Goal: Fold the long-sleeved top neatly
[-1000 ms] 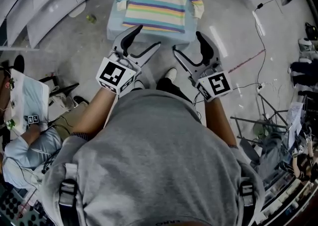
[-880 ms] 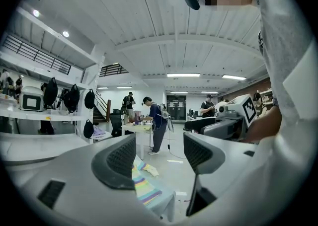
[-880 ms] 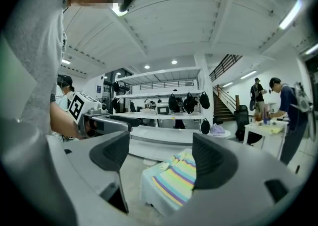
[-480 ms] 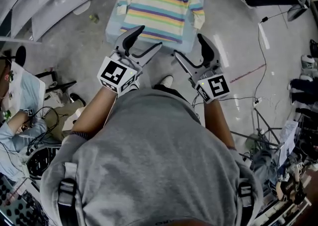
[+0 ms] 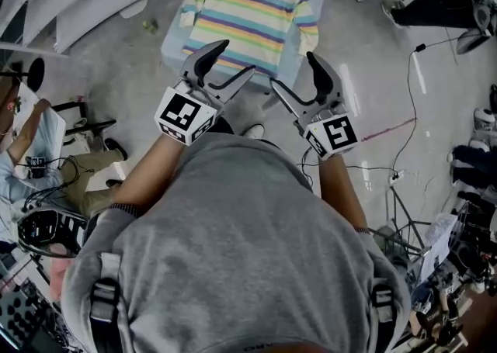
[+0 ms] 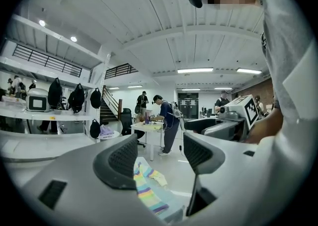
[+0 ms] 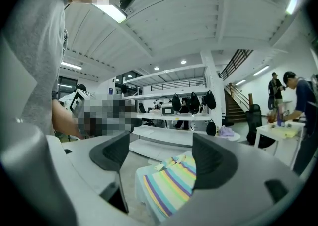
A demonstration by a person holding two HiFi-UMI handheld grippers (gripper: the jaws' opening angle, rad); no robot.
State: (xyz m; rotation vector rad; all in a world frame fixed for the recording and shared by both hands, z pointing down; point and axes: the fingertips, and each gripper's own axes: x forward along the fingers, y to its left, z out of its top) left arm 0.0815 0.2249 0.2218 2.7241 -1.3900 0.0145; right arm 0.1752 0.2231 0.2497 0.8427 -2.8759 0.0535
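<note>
A grey concrete floor [image 5: 116, 72] spreads around a small pale worktop [image 5: 172, 39]. The long-sleeved top [image 5: 248, 14] lies flat on it, front up, striped in yellow, green, blue, purple and pink, with its sleeves running down along its sides. The left tongs [image 5: 231, 60] and right tongs [image 5: 293, 70] hang in the air just short of the worktop's near edge, jaws wide apart and empty. The top lies beyond them, untouched.
</note>
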